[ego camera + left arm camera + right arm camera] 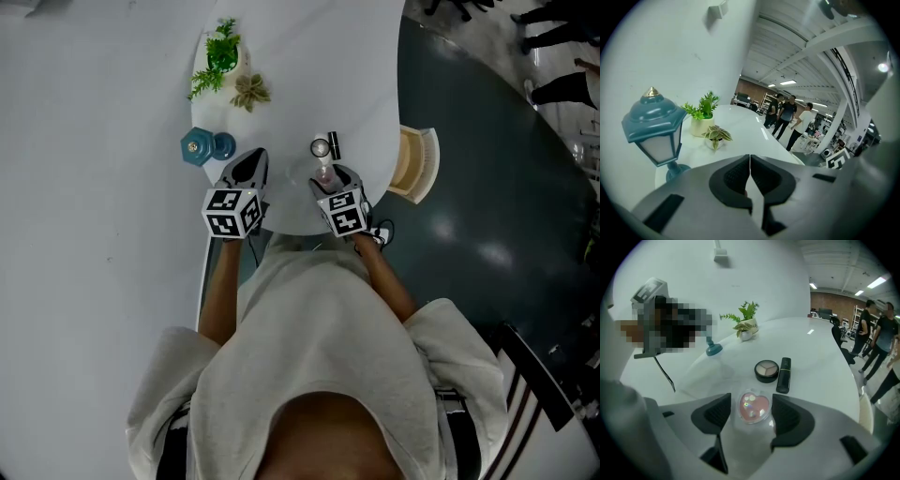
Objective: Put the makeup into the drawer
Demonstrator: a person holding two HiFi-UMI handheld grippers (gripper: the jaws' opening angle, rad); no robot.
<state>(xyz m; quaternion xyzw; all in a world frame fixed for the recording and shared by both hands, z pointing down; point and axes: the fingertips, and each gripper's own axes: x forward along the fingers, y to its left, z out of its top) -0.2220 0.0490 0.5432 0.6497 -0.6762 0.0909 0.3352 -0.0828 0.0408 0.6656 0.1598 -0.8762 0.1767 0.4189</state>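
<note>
The right hand-held gripper (751,411) is angled down at the white desk (820,357) with its jaws spread wide. Between the dark pads lies a pink heart-shaped makeup case (753,407) with a clear lid. It rests flat on the desk, and neither pad touches it.

Just past the heart, further from the person, sit two more pieces of makeup. One is a round compact (767,370) with a black rim and pale shades inside. The other is a black lipstick tube (783,375) lying on its side, just beside the compact on its right.

The left hand-held gripper (750,173) is held over the desk edge to the left of the right one. Its jaws are pressed together with nothing between them.

Ahead of it, to the left, stands a small blue lantern (654,129) with a gold tip. Further back, near the white wall, are a leafy green plant in a white pot (703,117) and a smaller plant with striped leaves (716,137) just in front of it.

From above, the person wears a pale short-sleeved top and leans over the rounded end of the desk, both forearms stretched forward. Beyond the desk, across a dark floor, several people (787,115) stand together in a large, brightly lit room.
</note>
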